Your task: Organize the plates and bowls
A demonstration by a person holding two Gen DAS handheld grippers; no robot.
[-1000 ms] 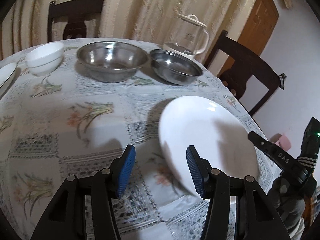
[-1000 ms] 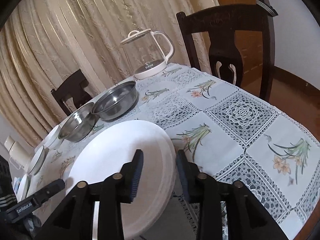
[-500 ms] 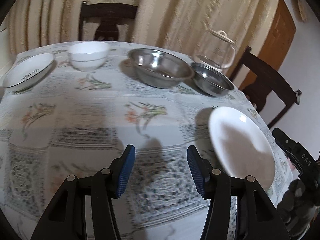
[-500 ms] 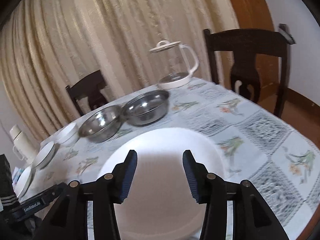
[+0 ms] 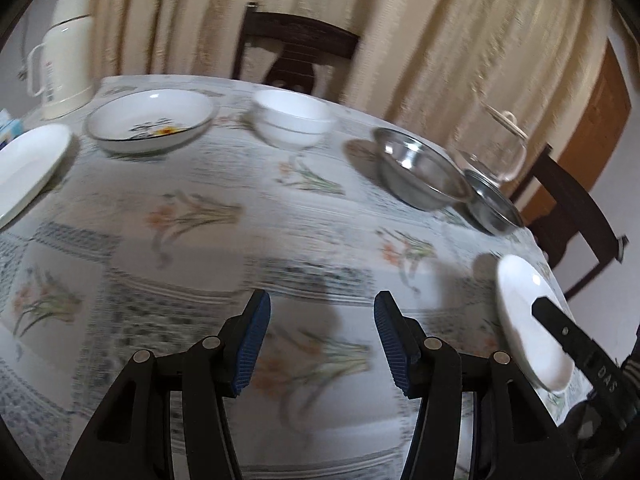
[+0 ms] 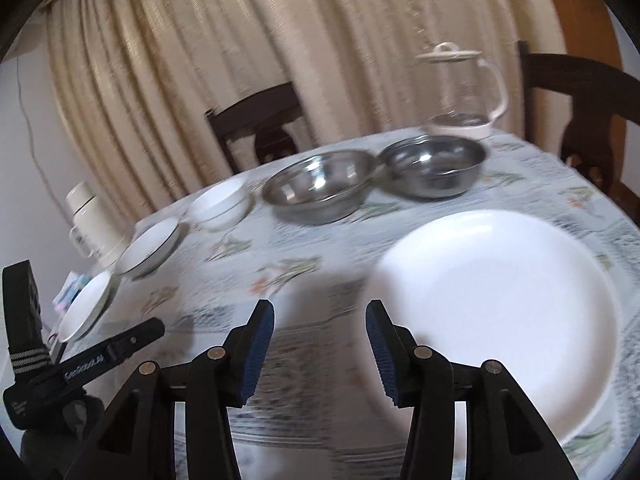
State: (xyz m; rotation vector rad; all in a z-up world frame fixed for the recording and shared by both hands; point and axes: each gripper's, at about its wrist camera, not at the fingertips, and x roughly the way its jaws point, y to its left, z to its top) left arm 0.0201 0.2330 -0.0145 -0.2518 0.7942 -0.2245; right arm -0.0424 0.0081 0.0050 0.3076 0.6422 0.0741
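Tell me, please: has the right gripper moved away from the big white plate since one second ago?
Yes. The right gripper held the big white plate; now, open, it is left of it.

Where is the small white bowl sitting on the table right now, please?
In the left wrist view the small white bowl sits at the table's far side, between the flowered dish on its left and the larger steel bowl on its right.

Glass kettle [image 6: 464, 92], cream thermos [image 5: 64, 52], dark chairs [image 5: 296, 56].
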